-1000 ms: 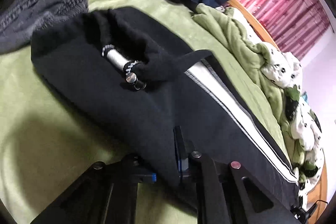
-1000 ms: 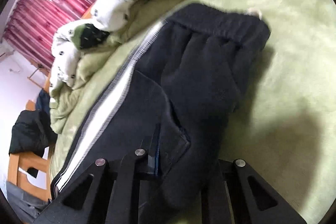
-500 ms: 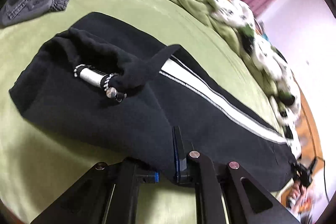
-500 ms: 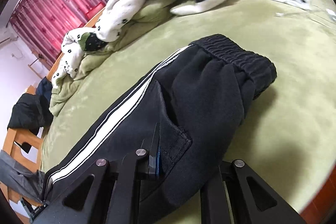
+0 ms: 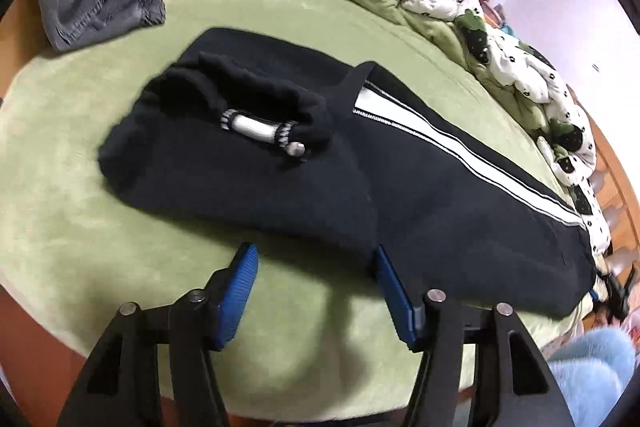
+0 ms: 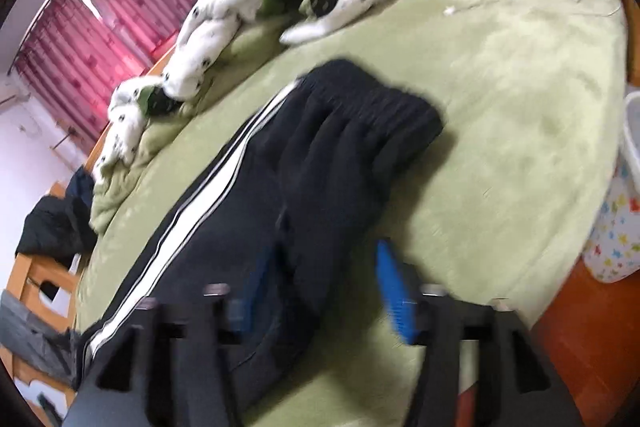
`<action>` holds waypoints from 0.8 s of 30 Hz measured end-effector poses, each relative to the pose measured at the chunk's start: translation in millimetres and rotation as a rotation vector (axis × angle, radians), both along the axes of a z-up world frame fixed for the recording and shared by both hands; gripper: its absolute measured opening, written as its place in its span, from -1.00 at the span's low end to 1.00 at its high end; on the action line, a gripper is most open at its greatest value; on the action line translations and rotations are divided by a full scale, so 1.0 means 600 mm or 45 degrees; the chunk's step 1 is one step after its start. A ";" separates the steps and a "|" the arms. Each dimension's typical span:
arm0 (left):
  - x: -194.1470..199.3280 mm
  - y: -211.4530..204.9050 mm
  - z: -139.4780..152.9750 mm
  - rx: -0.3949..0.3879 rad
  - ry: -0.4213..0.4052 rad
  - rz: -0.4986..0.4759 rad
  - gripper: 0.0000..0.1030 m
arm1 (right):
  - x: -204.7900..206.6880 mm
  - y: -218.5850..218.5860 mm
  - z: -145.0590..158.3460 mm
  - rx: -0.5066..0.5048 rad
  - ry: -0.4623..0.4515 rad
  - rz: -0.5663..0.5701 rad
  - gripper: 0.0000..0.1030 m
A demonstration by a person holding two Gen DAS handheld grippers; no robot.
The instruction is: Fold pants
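The black pants [image 5: 304,187] lie folded lengthwise along the near edge of the green bed [image 5: 80,227], both the left gripper [image 5: 312,259] and, though blurred, seemingly the right gripper [image 6: 320,267] spread wide, holding nothing.

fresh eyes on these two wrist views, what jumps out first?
The black pants with a white side stripe lie stretched across the green blanket, filling both views. A white drawstring tip sits on the bunched waistband. Both grippers, left and right, are open at the near edge; the right view is blurred.
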State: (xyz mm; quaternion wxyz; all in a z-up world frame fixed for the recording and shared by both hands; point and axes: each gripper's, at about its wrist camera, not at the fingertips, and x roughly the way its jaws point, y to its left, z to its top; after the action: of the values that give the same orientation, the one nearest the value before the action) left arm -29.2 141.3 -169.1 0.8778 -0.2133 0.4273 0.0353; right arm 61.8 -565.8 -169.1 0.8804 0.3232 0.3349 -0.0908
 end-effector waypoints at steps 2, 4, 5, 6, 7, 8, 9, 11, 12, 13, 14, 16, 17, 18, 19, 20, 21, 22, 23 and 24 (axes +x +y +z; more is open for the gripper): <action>-0.013 0.012 0.009 0.032 -0.004 0.036 0.14 | 0.020 -0.023 -0.011 0.052 0.014 -0.039 0.33; -0.022 0.026 0.022 0.056 -0.032 0.095 0.14 | 0.048 -0.042 -0.032 0.139 0.003 -0.087 0.33; -0.025 0.032 0.027 0.051 -0.047 0.111 0.14 | 0.062 -0.050 -0.043 0.188 -0.007 -0.109 0.33; -0.025 0.036 0.031 0.043 -0.058 0.118 0.14 | 0.079 -0.060 -0.058 0.260 -0.021 -0.130 0.33; -0.021 0.039 0.038 0.041 -0.065 0.116 0.14 | 0.087 -0.064 -0.062 0.285 -0.029 -0.140 0.33; -0.014 0.039 0.048 0.060 -0.072 0.106 0.14 | 0.098 -0.066 -0.060 0.286 -0.033 -0.160 0.22; -0.007 0.035 0.056 0.085 -0.077 0.102 0.14 | 0.110 -0.065 -0.051 0.240 -0.011 -0.179 0.13; 0.004 0.030 0.081 0.186 -0.105 0.078 0.14 | 0.126 -0.058 -0.017 0.098 -0.030 -0.160 -0.06; 0.006 0.027 0.092 0.221 -0.126 0.069 0.14 | 0.126 -0.057 0.007 0.032 -0.089 -0.126 -0.07; 0.010 0.026 0.102 0.253 -0.159 0.066 0.18 | 0.123 -0.060 0.020 0.015 -0.142 -0.113 -0.07; 0.013 0.026 0.106 0.259 -0.168 0.059 0.24 | 0.123 -0.062 0.024 0.026 -0.162 -0.113 -0.07; 0.026 0.019 0.106 0.240 -0.172 0.025 0.25 | 0.134 -0.063 0.009 0.029 -0.060 -0.123 0.06; 0.031 0.017 0.103 0.227 -0.171 0.009 0.25 | 0.140 -0.063 -0.004 0.033 0.006 -0.112 0.16; 0.036 0.014 0.098 0.211 -0.169 -0.019 0.25 | 0.140 -0.066 -0.021 0.047 0.077 -0.102 0.16; 0.041 0.008 0.093 0.209 -0.165 -0.041 0.25 | 0.133 -0.069 -0.033 0.071 0.104 -0.089 0.16; 0.043 0.003 0.088 0.214 -0.164 -0.055 0.25 | 0.112 -0.072 -0.040 0.102 0.061 -0.082 0.17; 0.045 -0.001 0.084 0.227 -0.164 -0.064 0.25 | 0.093 -0.073 -0.042 0.114 0.033 -0.093 0.19; 0.047 -0.001 0.079 0.253 -0.158 -0.062 0.25 | 0.075 -0.072 -0.041 0.110 0.033 -0.117 0.20; 0.051 -0.001 0.074 0.276 -0.155 -0.052 0.25 | 0.055 -0.068 -0.036 0.079 0.051 -0.138 0.21; 0.053 0.000 0.068 0.273 -0.157 -0.048 0.24 | 0.042 -0.063 -0.031 0.057 0.057 -0.125 0.21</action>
State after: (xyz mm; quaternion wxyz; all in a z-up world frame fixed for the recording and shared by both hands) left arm 2.9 141.5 -128.4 0.9208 -0.1120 0.3702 0.0511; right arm 86.9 -603.7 -187.7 0.8597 0.3567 0.3402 -0.1335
